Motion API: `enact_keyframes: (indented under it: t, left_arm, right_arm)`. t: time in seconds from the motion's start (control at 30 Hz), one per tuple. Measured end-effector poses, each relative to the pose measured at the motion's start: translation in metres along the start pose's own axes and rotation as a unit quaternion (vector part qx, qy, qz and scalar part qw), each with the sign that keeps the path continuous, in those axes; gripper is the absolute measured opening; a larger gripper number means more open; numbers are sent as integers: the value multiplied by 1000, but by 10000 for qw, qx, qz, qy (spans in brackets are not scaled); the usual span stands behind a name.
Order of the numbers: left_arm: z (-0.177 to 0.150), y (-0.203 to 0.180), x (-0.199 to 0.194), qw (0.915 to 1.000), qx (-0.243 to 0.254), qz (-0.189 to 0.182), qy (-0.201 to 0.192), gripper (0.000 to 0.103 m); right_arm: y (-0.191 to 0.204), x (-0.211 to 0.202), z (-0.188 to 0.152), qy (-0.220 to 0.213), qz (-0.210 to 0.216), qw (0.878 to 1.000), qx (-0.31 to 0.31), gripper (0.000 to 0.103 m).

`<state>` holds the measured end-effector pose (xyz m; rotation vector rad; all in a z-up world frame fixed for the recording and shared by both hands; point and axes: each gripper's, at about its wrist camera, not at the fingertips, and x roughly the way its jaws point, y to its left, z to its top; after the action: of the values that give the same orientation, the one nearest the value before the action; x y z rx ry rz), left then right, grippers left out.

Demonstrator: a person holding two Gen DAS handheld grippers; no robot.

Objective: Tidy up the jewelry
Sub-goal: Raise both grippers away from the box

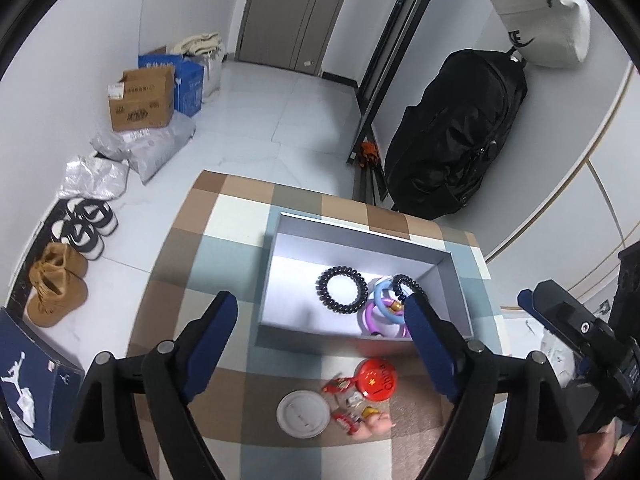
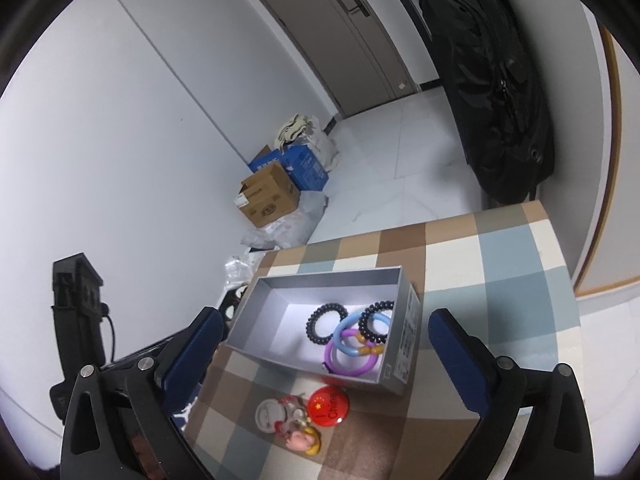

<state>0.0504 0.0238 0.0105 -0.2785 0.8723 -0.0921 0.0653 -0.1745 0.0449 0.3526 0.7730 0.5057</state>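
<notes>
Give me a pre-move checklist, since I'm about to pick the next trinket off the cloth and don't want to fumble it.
1. Left gripper empty, jaws open: ok.
2. Right gripper empty, jaws open: ok.
3. Grey box open, floor space free: ok.
4. Red badge outside the box, unobstructed: ok.
5. White round badge separate from the figurine charms: cannot tell; they lie bunched.
6. Black spiral bands and coloured rings already inside: ok.

Jewelry in and beside the grey box (image 2: 394,322)

Two black coil bands (image 2: 327,323), a blue ring (image 2: 352,330) and a purple ring (image 2: 352,364) lie flat inside it, overlapping at its right end; a red badge (image 2: 329,403), white badge (image 2: 269,416) and small charms (image 2: 306,438) lie just in front.
</notes>
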Motion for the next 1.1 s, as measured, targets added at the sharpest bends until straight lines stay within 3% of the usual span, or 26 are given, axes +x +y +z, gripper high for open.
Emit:
enact_keyframes:
  t: [0.37, 0.73, 1.1]
  left_arm:
    - [-35, 6, -3, 9980, 507, 347, 148, 84]
    - [-62, 10, 17, 9904, 827, 686, 867, 84]
    - [-70, 4, 31, 9842, 1023, 806, 1204, 84]
  right_arm:
    - [6, -3, -26, 106, -428, 9982, -395, 103]
    - [3, -5, -38, 241, -593, 9969, -458, 103]
    - [4, -6, -44, 343, -653, 9958, -549, 103]
